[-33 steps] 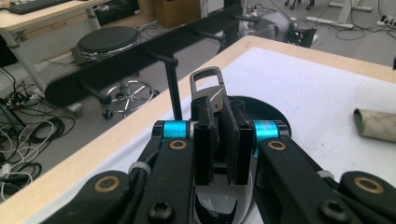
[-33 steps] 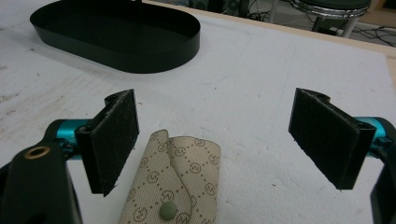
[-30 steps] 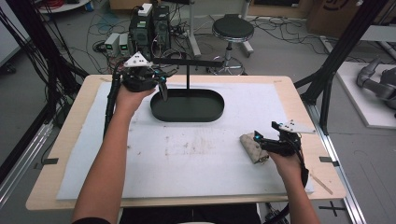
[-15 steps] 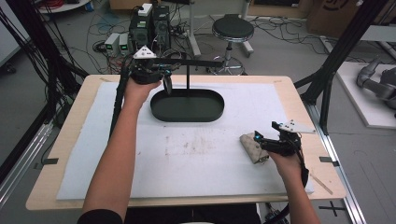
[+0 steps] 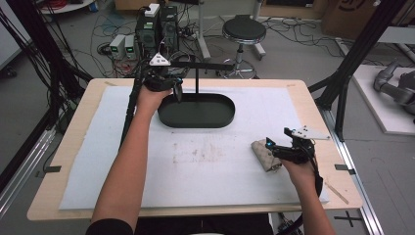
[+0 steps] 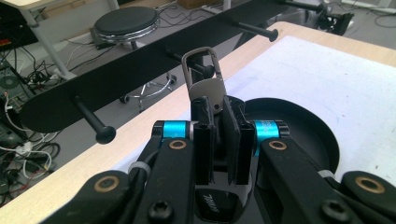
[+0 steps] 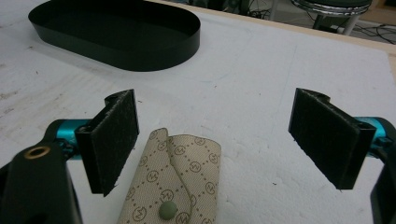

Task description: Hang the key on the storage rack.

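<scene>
High view: pouch [image 5: 265,154] near mat edge [image 5: 313,161].

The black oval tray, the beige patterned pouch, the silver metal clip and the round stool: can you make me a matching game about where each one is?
Things:
1. black oval tray
2. beige patterned pouch
3. silver metal clip
4. round black stool

Places:
A. on the floor beyond the table
B. between the open right gripper's jaws
C. pinched in the left gripper
D. far middle of the white mat

Pairs: 1-D, 2-B, 3-C, 4-A

Round stool [image 5: 243,30], floor cables [image 5: 63,46]
</scene>
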A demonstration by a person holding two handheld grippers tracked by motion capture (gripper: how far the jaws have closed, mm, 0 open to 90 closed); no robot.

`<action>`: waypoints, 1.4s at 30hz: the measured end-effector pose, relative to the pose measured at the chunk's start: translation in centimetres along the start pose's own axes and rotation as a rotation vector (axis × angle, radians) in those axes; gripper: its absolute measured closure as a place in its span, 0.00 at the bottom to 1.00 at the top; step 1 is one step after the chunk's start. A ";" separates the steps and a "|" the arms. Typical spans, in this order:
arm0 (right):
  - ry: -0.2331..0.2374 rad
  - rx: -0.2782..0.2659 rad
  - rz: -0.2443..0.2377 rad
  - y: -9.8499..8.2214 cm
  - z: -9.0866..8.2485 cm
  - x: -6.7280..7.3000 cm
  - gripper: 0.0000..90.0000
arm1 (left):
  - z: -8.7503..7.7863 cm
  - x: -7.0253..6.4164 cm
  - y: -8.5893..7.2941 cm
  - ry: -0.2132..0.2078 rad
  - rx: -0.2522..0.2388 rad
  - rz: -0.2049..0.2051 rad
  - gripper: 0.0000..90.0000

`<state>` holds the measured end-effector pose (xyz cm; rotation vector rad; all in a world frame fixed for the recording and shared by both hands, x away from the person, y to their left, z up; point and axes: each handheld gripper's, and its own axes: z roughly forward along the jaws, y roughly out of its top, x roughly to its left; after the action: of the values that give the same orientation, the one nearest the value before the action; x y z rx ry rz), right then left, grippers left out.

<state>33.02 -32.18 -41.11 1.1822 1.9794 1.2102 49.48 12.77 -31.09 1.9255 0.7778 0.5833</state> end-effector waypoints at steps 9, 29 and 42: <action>-0.001 -0.003 0.000 0.0 -0.1 -0.1 0.18 | 1.1 -0.5 0.2 0.016 0.033 0.021 0.92; -0.003 -0.002 0.005 -0.1 -0.1 -0.1 0.18 | 0.9 -0.5 -0.2 0.016 0.020 -0.016 0.63; -0.005 0.001 0.001 -0.1 -0.1 0.0 0.18 | -1.9 -1.0 -3.2 -0.062 0.009 -0.055 0.44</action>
<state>32.95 -32.25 -41.17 1.1854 1.9768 1.2054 46.62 14.27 -33.17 1.9146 0.7927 0.4849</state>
